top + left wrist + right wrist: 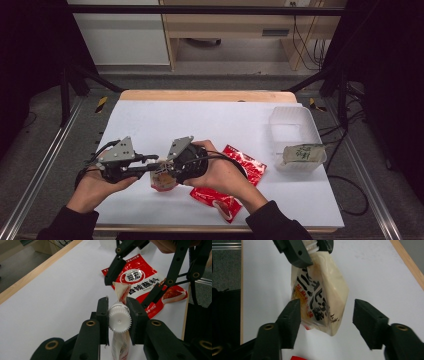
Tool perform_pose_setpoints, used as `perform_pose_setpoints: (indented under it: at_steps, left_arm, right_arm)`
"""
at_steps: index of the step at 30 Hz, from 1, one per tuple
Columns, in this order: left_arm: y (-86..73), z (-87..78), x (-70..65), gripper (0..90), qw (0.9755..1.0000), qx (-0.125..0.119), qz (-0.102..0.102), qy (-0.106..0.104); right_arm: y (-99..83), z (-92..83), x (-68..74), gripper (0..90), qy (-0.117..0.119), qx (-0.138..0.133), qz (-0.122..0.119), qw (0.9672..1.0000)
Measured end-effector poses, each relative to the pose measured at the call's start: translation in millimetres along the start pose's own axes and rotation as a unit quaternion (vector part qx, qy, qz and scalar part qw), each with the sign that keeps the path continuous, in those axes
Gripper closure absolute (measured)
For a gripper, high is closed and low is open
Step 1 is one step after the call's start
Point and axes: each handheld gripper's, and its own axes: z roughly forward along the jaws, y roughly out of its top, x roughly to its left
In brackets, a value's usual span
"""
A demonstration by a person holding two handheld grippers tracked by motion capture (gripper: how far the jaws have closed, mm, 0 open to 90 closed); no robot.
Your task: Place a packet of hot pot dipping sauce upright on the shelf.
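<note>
Left gripper view has the left gripper (119,315) clamped on the white ribbed cap (120,320) of a spouted pouch (322,297). Right gripper view shows the right gripper (325,315) with its 2 jaws spread apart on either side of the pouch's body, the right jaw clear of it. Just behind the pouch, a red sachet (230,182) lies flat on the white table (200,122).

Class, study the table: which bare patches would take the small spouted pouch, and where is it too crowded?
Free: the white sheet between the far wooden edge and the hands, and its left side. Crowded: the near middle, with the spouted pouch and red sachet, and the right, around the clear tub.
</note>
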Motion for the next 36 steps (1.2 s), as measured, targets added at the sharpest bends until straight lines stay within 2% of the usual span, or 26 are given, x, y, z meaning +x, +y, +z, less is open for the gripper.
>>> perform_pose_setpoints:
  at_steps: [4, 10, 11, 12, 14, 15, 16, 17, 18, 19, 20, 21, 23, 26, 27, 28, 29, 30, 34, 35, 36]
  left_arm:
    - [1.0, -0.3, -1.0, 73.3, 1.0, 0.001, 0.001, -0.004]
    - [3.3, -1.2, -2.2, 73.3, 0.9999, -0.001, 0.011, -0.01]
    - [3.8, -1.2, -2.6, 73.3, 0.9999, -0.001, 0.01, -0.011]
    - [4.1, -1.2, -2.6, 73.3, 0.9999, 0.0, 0.012, -0.012]
    - [4.5, -1.0, -2.9, 73.2, 0.9998, 0.001, 0.014, -0.012]
    - [4.7, -1.1, -3.2, 73.2, 0.9998, 0.0, 0.013, -0.014]
    - [4.7, -1.1, -3.2, 73.2, 0.9998, 0.0, 0.013, -0.014]
    - [4.8, -1.3, -3.4, 73.2, 0.9998, 0.0, 0.013, -0.014]
    - [4.9, -1.5, -3.5, 73.2, 0.9998, 0.0, 0.013, -0.014]
    - [4.7, -1.9, -4.0, 73.2, 0.9998, -0.003, 0.013, -0.013]
    - [4.7, -1.9, -4.0, 73.1, 0.9998, -0.003, 0.013, -0.013]
    - [3.9, -2.0, -4.1, 73.0, 0.9998, -0.005, 0.012, -0.012]
    - [2.2, -1.7, -4.4, 72.7, 0.9999, -0.006, 0.007, -0.009]
    - [-0.6, -1.8, -4.6, 71.4, 0.9998, -0.014, 0.003, -0.011]
    - [-4.2, -2.4, -4.6, 67.5, 0.9995, -0.031, -0.002, -0.007]
    - [-4.2, -2.4, -4.6, 59.9, 0.9995, -0.031, -0.002, -0.007]
    - [-6.6, -3.3, -4.1, 59.9, 0.9991, -0.041, -0.01, 0.0]
    - [-8.9, -4.2, -3.4, 51.4, 0.9987, -0.048, -0.016, 0.003]
    - [-21.1, -6.2, -3.6, 35.7, 0.9987, -0.044, -0.019, 0.017]
    - [-29.9, -6.8, -3.8, 29.3, 0.9985, -0.04, -0.025, 0.028]
    - [-29.9, -6.8, -3.8, 27.8, 0.9985, -0.04, -0.025, 0.028]
  right_arm:
    - [5.8, -0.3, -1.2, 37.5, 0.001, 0.0, -0.009, 1.0]
    - [12.3, 2.5, -4.7, 41.8, 0.017, 0.011, -0.012, 0.9997]
    - [13.5, 3.9, -5.8, 47.0, 0.023, 0.014, -0.016, 0.9995]
    - [13.5, 3.9, -5.8, 47.0, 0.023, 0.014, -0.016, 0.9995]
    - [15.5, 4.5, -6.1, 53.9, 0.031, 0.022, -0.018, 0.9991]
    - [17.4, 4.7, -6.3, 62.9, 0.034, 0.03, -0.023, 0.9987]
    - [17.4, 4.7, -6.3, 62.9, 0.034, 0.03, -0.023, 0.9987]
    - [19.0, 4.6, -5.4, 70.8, 0.04, 0.04, -0.025, 0.9981]
    - [19.0, 4.6, -5.4, 70.8, 0.04, 0.04, -0.025, 0.9981]
    - [20.2, 4.6, -5.2, 77.0, 0.042, 0.048, -0.024, 0.9977]
    - [20.2, 4.6, -5.2, 77.0, 0.042, 0.048, -0.024, 0.9977]
    - [21.3, 3.8, -4.5, 82.5, 0.048, 0.05, -0.027, 0.9972]
    - [23.4, 2.8, -2.8, 85.8, 0.047, 0.058, -0.032, 0.9967]
    - [24.6, 1.6, -2.0, 86.7, 0.045, 0.062, -0.037, 0.9963]
    - [25.2, -0.5, -1.4, 87.1, 0.046, 0.06, -0.035, 0.9965]
    - [25.2, -0.5, -1.4, 87.1, 0.046, 0.06, -0.035, 0.9965]
    - [25.5, -2.2, -2.8, 87.2, 0.044, 0.063, -0.042, 0.9962]
    - [25.7, -4.7, -4.1, 87.3, 0.039, 0.062, -0.041, 0.9965]
    - [25.2, -17.2, -12.0, 87.3, 0.026, 0.056, -0.04, 0.9973]
    - [24.5, -23.9, -15.6, 87.4, 0.016, 0.056, -0.039, 0.9976]
    - [24.5, -23.9, -15.6, 87.4, 0.016, 0.056, -0.039, 0.9976]
